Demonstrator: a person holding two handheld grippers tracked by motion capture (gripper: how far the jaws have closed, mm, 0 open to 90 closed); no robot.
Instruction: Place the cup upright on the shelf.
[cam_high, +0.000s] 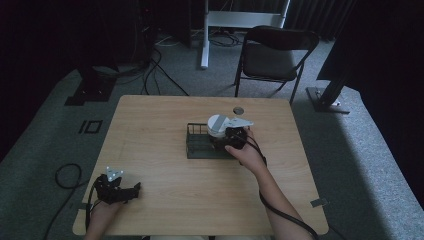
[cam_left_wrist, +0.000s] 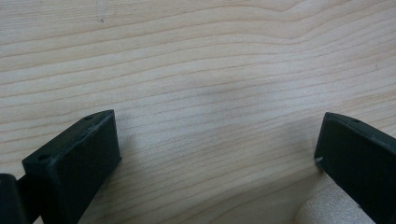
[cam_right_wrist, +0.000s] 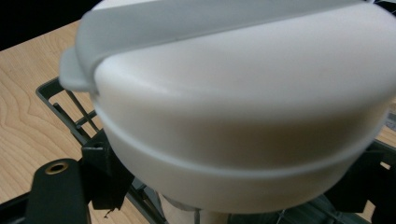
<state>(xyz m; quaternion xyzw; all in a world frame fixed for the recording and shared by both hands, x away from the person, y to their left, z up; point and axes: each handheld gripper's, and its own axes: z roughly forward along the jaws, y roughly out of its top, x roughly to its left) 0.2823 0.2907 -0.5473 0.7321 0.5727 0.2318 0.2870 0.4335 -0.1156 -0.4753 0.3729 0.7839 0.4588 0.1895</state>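
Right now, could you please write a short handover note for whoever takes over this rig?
Left gripper: open, jaws wide apart, holding nothing, low over the near left of the table.
Right gripper: jaws either side of the white lidded container, apparently shut on it, over the dark wire basket mid-table.
Done: container gripped at the basket.
Left: whether it is going in or coming out cannot be told; finish that move gently, then release.

Light wood table (cam_high: 165, 195) — a dark wire rack (cam_high: 196, 147) sits right of centre. Small round disc (cam_high: 238, 110) near the far edge. Left gripper (cam_high: 131, 191) rests at the near-left corner.
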